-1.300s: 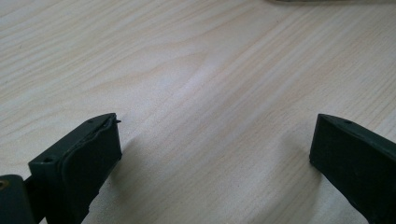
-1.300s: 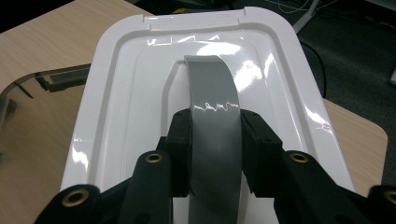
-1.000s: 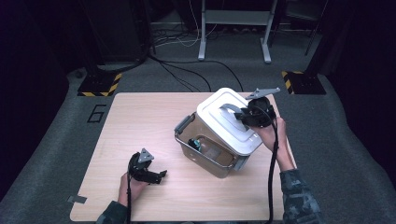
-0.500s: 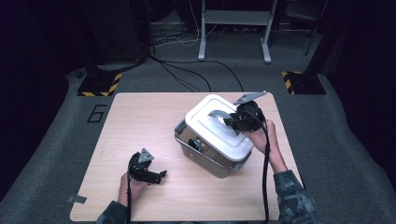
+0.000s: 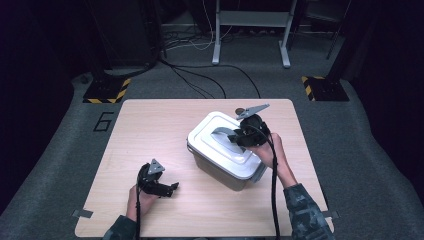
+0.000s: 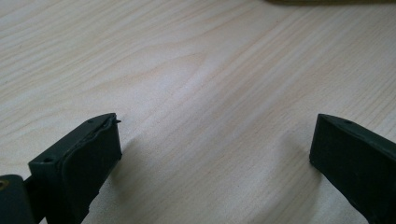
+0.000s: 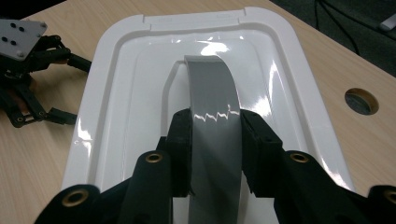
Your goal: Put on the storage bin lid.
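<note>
Between the two black jaws of the right gripper (image 7: pixel 215 149) sits the grey arched handle (image 7: pixel 212 98) of the white lid (image 7: pixel 116 93), pinched from both sides, as the right gripper view shows close up; that view also lays bare the lid's stepped rim, the glare on its glossy top and a round hole (image 7: pixel 360 101) in the tabletop (image 7: pixel 336 70) just beyond the lid's far corner, and it catches the left gripper (image 7: pixel 28 84) off past the lid's other long side. From the high view the lid lies on a grey box (image 5: pixel 227 167) with one corner overhanging, the box standing on the tabletop's right half, with the right gripper (image 5: pixel 239 136) over the lid's middle and the person's right hand (image 5: pixel 267 150) behind it. Well apart from the box, toward the near left edge, the left gripper (image 5: pixel 170 189) lies low in the left hand (image 5: pixel 137 200); the left gripper view shows its jaws spread wide with bare wood grain between them and nothing held. Beside the tabletop's far left corner a large "6" (image 5: pixel 104 121) is marked on the grey floor (image 5: pixel 350 150). Counted: two grippers, one box, one lid, one handle, and two yellow-and-black striped foot plates (image 5: pixel 106 92) on the floor beyond the tabletop.
</note>
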{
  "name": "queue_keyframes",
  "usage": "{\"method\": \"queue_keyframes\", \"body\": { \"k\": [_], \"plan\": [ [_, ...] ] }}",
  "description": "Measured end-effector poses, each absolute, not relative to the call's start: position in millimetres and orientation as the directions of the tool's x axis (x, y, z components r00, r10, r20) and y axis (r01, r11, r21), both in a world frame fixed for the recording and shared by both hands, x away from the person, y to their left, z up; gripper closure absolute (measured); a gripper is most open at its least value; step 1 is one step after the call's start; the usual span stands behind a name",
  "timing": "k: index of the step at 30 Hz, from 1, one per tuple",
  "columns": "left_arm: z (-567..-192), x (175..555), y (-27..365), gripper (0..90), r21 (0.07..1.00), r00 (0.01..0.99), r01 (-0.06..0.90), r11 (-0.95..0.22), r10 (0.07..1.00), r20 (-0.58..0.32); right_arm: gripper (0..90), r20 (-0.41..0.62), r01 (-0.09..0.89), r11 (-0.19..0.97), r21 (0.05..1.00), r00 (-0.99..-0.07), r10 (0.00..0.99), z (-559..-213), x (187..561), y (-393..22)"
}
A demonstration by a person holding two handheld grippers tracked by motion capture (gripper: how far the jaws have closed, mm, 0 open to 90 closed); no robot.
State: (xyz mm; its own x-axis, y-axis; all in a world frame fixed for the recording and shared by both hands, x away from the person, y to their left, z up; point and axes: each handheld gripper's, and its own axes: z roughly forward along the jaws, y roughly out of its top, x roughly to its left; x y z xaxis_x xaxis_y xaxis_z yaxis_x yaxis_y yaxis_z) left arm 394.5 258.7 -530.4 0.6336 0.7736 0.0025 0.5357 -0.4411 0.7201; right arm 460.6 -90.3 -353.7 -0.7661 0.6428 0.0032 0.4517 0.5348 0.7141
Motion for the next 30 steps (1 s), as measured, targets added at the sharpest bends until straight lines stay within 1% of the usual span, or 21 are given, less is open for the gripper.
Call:
{"method": "queue_keyframes", "body": {
  "k": [9, 21, 27, 28, 29, 30],
  "plan": [
    [-530, 394, 259, 1.7, 0.721, 0.633, 0.537, -0.439, 0.774, 0.0, 66.7, 0.017, 0.454, 0.547, 0.703, -0.78, 0.626, -363, 460, -84],
    [-530, 394, 259, 1.7, 0.72, 0.633, 0.536, -0.44, 0.774, 0.001, 66.6, 0.022, 0.461, 0.533, 0.71, -0.771, 0.637, -368, 457, -87],
    [-530, 394, 259, 1.7, 0.72, 0.634, 0.535, -0.441, 0.774, 0.002, 65.0, 0.016, 0.453, 0.532, 0.715, -0.772, 0.636, -369, 456, -87],
    [-530, 394, 259, 1.7, 0.72, 0.634, 0.535, -0.441, 0.773, 0.003, 53.7, 0.014, 0.454, 0.533, 0.714, -0.77, 0.638, -369, 457, -87],
    [-530, 394, 259, 1.7, 0.72, 0.633, 0.536, -0.44, 0.774, 0.001, 50.5, 0.016, 0.455, 0.531, 0.715, -0.77, 0.638, -369, 457, -87],
    [-530, 394, 259, 1.7, 0.72, 0.633, 0.536, -0.44, 0.774, 0.001, 50.5, 0.016, 0.455, 0.531, 0.715, -0.77, 0.638, -369, 457, -87]
  ]
}}
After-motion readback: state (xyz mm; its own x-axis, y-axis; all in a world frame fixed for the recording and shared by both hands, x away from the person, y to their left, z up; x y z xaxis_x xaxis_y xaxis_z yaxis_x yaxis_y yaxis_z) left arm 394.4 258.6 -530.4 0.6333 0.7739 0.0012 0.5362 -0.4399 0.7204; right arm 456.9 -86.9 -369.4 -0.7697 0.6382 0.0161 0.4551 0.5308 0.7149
